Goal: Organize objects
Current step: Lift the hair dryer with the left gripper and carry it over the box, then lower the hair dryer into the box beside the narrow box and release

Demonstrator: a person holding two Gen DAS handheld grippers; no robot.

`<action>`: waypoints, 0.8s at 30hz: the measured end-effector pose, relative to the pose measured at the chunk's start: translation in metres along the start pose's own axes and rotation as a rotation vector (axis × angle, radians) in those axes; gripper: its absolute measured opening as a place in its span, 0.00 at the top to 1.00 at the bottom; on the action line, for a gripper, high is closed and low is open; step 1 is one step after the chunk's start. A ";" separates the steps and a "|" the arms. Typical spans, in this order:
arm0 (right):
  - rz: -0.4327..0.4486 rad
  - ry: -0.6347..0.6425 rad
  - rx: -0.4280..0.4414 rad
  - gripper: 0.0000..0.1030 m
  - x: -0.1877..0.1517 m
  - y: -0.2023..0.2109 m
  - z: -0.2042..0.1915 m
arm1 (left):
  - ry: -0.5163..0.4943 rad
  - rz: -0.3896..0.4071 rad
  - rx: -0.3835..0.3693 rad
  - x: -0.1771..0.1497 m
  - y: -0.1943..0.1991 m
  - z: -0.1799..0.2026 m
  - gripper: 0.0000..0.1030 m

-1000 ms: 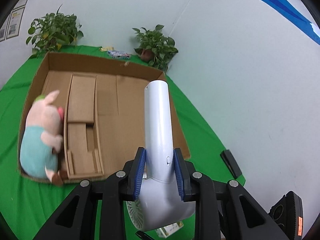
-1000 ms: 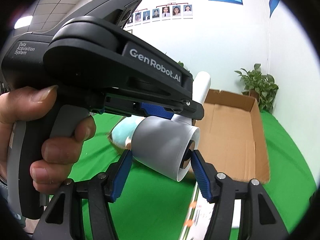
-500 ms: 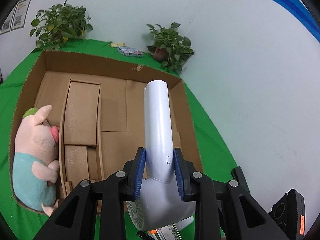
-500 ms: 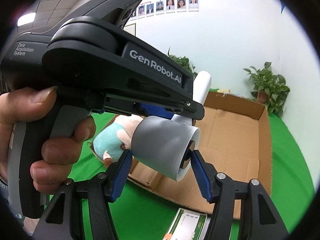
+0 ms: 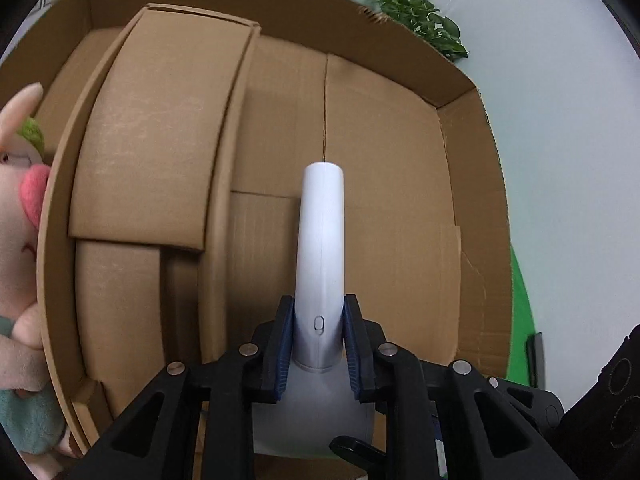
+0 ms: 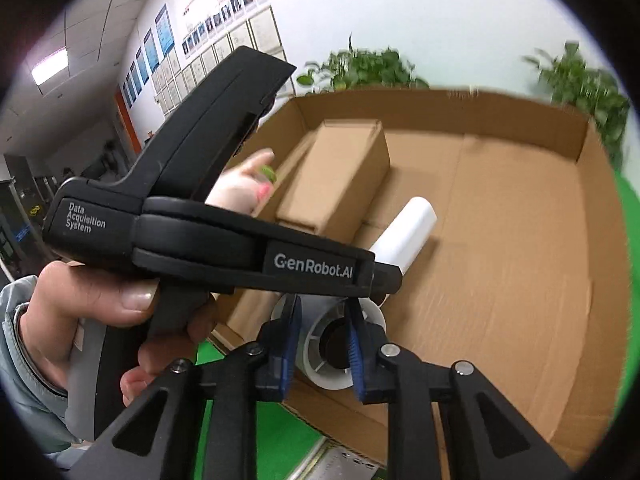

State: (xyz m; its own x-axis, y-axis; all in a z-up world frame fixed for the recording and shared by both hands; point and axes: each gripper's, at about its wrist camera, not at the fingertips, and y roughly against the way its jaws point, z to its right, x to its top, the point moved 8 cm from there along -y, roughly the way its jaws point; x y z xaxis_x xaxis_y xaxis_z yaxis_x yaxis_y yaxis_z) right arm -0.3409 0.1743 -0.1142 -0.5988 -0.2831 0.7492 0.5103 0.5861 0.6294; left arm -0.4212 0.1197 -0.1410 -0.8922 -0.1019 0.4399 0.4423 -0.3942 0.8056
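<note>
My left gripper (image 5: pixel 319 326) is shut on the handle of a white hair dryer (image 5: pixel 322 240), held over the floor of a large open cardboard box (image 5: pixel 384 184). In the right wrist view the left gripper's black body (image 6: pixel 224 248) crosses the frame, and the dryer's handle (image 6: pixel 406 230) sticks out past it. My right gripper (image 6: pixel 322 330) stands just in front of the dryer's round nozzle (image 6: pixel 336 350); its jaws are narrowed and I cannot tell if they touch it. A pink plush pig (image 5: pixel 18 240) lies in the box's left compartment.
A cardboard divider and a smaller inner carton (image 5: pixel 156 132) fill the box's left part. Potted plants (image 5: pixel 416 20) stand behind the box by the white wall. Green cloth (image 5: pixel 520 300) covers the table. A black device (image 5: pixel 612 380) sits at the right.
Both grippers have moved forward and down with the dryer, which now hangs low inside the box. The right gripper's jaws have narrowed and now face the nozzle's open end.
</note>
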 end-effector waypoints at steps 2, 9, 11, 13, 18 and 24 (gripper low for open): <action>-0.038 -0.009 -0.010 0.79 -0.008 -0.004 0.006 | -0.006 -0.002 0.023 0.001 -0.005 0.003 0.80; -0.108 -0.068 0.040 0.70 -0.022 -0.007 0.014 | -0.028 -0.004 0.117 -0.010 -0.013 0.015 0.80; -0.145 -0.086 0.071 0.66 -0.030 -0.011 0.011 | -0.024 -0.006 0.135 -0.012 -0.011 0.013 0.80; -0.154 -0.106 0.094 0.62 -0.036 -0.015 0.009 | -0.023 -0.006 0.139 -0.015 -0.010 0.011 0.78; -0.180 -0.142 0.173 0.64 -0.046 -0.022 0.001 | -0.019 -0.012 0.130 -0.024 0.002 0.001 0.76; -0.187 -0.152 0.209 0.64 -0.047 -0.026 -0.007 | -0.009 -0.017 0.079 -0.032 0.019 -0.010 0.76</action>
State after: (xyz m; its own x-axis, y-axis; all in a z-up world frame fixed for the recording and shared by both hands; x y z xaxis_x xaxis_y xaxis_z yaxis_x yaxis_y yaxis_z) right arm -0.3219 0.1671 -0.1641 -0.7637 -0.2936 0.5749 0.2542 0.6819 0.6859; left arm -0.3852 0.1062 -0.1435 -0.8990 -0.0873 0.4291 0.4331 -0.3226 0.8417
